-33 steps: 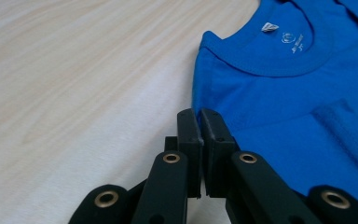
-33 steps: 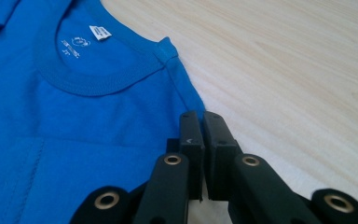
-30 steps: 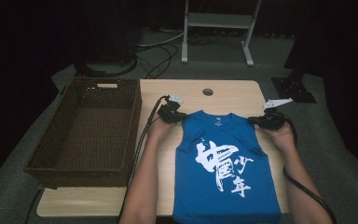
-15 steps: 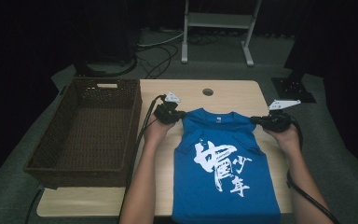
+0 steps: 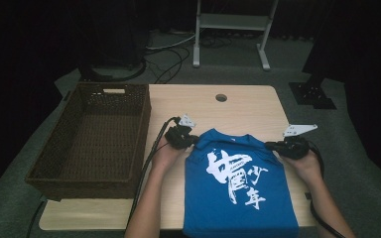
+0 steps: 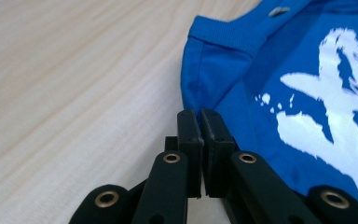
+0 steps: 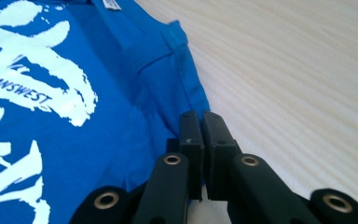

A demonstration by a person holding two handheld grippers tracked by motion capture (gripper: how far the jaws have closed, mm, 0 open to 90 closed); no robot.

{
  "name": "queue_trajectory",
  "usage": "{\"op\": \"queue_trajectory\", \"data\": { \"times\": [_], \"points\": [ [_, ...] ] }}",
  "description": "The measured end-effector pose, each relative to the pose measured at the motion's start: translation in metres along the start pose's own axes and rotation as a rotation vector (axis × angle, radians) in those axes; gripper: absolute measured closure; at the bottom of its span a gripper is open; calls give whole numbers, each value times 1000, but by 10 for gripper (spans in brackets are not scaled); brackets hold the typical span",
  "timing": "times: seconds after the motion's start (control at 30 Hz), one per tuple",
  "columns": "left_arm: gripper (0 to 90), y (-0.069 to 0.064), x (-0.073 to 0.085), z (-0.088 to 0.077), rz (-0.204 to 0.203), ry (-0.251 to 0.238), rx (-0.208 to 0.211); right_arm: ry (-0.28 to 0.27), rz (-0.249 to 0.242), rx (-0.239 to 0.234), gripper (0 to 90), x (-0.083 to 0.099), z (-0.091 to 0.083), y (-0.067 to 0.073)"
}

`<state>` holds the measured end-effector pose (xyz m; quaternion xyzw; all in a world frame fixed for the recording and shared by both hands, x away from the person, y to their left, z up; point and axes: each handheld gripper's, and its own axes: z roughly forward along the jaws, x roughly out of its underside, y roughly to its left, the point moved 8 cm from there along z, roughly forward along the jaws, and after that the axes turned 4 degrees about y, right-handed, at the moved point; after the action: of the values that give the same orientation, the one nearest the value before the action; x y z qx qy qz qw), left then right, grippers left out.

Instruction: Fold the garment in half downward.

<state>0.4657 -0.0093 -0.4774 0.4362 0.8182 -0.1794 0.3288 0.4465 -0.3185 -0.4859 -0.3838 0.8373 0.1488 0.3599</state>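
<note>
I have the blue sleeveless shirt pinched at both shoulders: my left claw is clamped on the edge of its left shoulder, by the armhole, and my right claw is clamped on the right one. In each gripper view the two jaws stand pressed together with blue cloth caught between them at the hem of the armhole. The shirt lies print up on the near right part of the bench, its collar toward the far side and its bottom hem hanging over the near edge. Over the last second both my hands have drawn toward me, and the shirt's top has come with them, so the collar now lies farther from the round hole in the bench than it did. I take this as dragging and straightening the shirt, likely before folding it. The wicker basket stands empty at the left, apart from the shirt
</note>
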Motion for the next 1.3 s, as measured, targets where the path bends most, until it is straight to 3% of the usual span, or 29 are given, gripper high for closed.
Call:
{"op": "queue_trajectory", "data": {
  "times": [0.27,0.4,0.93,1.0,1.1,1.23,1.3],
  "points": [
    [880,-3,4,7,40,57,-67,6,-20,30,877,4,1,1],
    [880,3,0,11,28,63,-91,11,-25,52,877,1,4,-1],
    [880,67,-27,34,-27,120,-227,44,-15,172,877,-26,31,-38],
    [880,70,-29,35,-38,115,-227,41,-8,180,877,-29,34,-42],
    [880,68,-29,30,-64,101,-195,34,9,175,877,-31,35,-44],
    [880,57,-32,11,-112,20,-146,12,3,180,877,-34,25,-42],
    [880,47,-34,0,-115,-23,-118,-3,0,182,877,-36,19,-41]
  ]
}}
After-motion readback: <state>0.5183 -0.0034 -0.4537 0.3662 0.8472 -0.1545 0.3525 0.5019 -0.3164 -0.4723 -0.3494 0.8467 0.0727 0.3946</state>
